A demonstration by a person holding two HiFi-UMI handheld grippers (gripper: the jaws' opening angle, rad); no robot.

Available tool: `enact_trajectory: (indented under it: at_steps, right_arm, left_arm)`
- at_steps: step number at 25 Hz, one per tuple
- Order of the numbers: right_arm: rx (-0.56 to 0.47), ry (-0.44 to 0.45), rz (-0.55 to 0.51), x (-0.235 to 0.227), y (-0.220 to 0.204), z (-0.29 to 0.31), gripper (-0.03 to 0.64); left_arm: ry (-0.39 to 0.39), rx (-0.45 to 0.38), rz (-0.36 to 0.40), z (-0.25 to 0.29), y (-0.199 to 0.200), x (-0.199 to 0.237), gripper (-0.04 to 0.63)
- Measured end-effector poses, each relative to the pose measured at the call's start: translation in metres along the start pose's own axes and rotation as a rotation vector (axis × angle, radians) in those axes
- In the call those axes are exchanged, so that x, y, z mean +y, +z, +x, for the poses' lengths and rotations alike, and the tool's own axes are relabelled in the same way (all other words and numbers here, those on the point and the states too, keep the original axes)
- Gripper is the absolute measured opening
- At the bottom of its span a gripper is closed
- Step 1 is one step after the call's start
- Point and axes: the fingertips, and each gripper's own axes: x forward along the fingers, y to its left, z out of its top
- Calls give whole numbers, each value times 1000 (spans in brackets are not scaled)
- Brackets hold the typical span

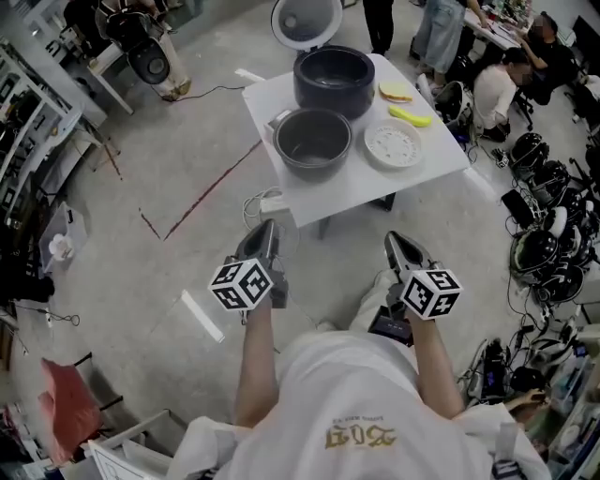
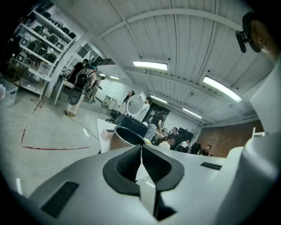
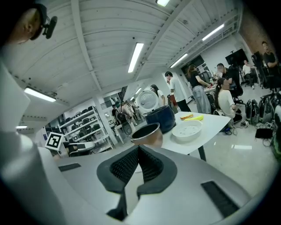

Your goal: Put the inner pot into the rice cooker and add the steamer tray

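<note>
On a white table (image 1: 431,164) ahead stand the dark rice cooker (image 1: 334,80) with its white lid (image 1: 307,21) raised, the grey inner pot (image 1: 312,141) in front of it, and the white steamer tray (image 1: 393,145) to the right. The pot (image 3: 146,132), cooker (image 3: 161,117) and tray (image 3: 187,130) also show in the right gripper view; the left gripper view shows the pot (image 2: 124,138) beyond its jaws. My left gripper (image 1: 266,234) and right gripper (image 1: 401,246) hang short of the table, both shut and empty.
A yellow item (image 1: 410,116) and a flat food piece (image 1: 396,92) lie on the table's far right. A white cable (image 1: 264,204) trails at the table's near left. People sit and stand behind the table. Helmets and bags (image 1: 544,216) crowd the floor at right.
</note>
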Motion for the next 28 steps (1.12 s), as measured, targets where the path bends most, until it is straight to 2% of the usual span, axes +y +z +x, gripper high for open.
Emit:
enact_trajectory:
  at_steps: [1, 2, 3, 4, 5, 8, 16, 22, 28]
  right_arm:
    - [-11, 20, 18, 4, 2, 1, 11]
    - [-17, 45, 37, 8, 4, 3, 39]
    - [-16, 69, 53, 12, 5, 5, 138]
    - [-12, 85, 62, 15, 7, 7, 233]
    - [-8, 90, 62, 18, 8, 9, 247]
    - [7, 83, 52, 20, 9, 15, 245]
    - [42, 96, 107, -5, 20, 49, 221]
    - [73, 144, 125, -43, 50, 125, 209]
    - [159, 209, 101, -67, 91, 215, 199]
  left_arm:
    - [-6, 3, 2, 0, 0, -1, 61]
    - [-9, 7, 0, 1, -1, -2, 172]
    - [-7, 12, -2, 2, -1, -2, 231]
    - [1, 17, -2, 3, -1, 0, 242]
    - [10, 23, 2, 3, -1, 2, 264]
    - [18, 34, 2, 5, 0, 7, 263]
    - [45, 51, -45, 41, 2, 23, 249]
    - [93, 58, -67, 117, 19, 47, 239]
    - [155, 54, -103, 188, 60, 76, 235]
